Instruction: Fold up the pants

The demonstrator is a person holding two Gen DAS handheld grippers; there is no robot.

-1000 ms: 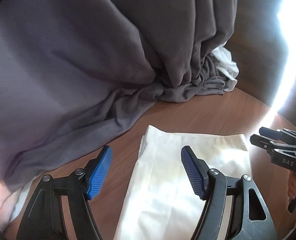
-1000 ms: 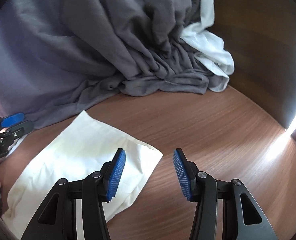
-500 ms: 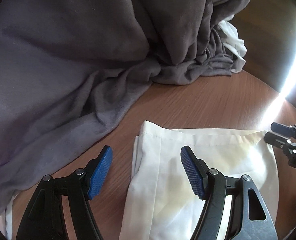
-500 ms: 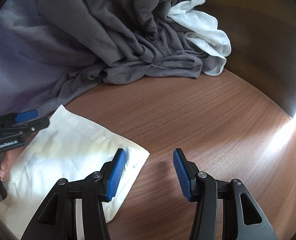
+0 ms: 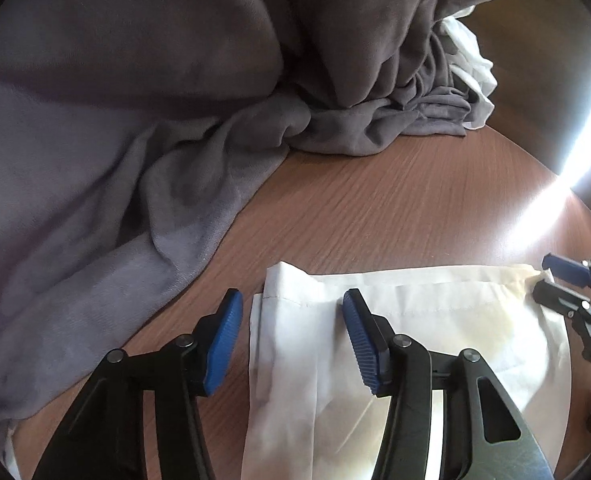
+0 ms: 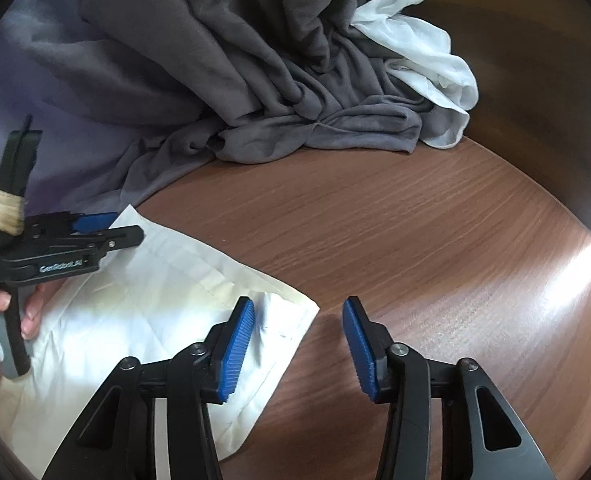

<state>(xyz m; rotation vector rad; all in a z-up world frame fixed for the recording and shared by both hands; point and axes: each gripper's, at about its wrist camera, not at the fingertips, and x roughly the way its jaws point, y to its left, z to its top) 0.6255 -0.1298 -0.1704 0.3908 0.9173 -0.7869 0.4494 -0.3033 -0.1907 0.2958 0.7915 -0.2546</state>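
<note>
White pants (image 5: 435, 340) lie flat on the wooden table, hem end away from me; they also show in the right wrist view (image 6: 155, 304). My left gripper (image 5: 291, 336) is open and straddles the pants' far left corner, low over the cloth. My right gripper (image 6: 299, 340) is open and straddles the pants' far right corner. Each gripper shows in the other's view: the right one at the right edge (image 5: 563, 284), the left one at the left (image 6: 107, 232). Neither holds cloth.
A large grey cloth (image 5: 135, 140) is heaped at the back and left, with a white cloth (image 6: 427, 60) bunched beside it. The round wooden table (image 6: 415, 240) ends in a curved edge at the right, lit by a bright glare (image 5: 567, 184).
Both grippers have moved forward and down toward the pants' far corners. The jaws have stayed open. The pants have not moved.
</note>
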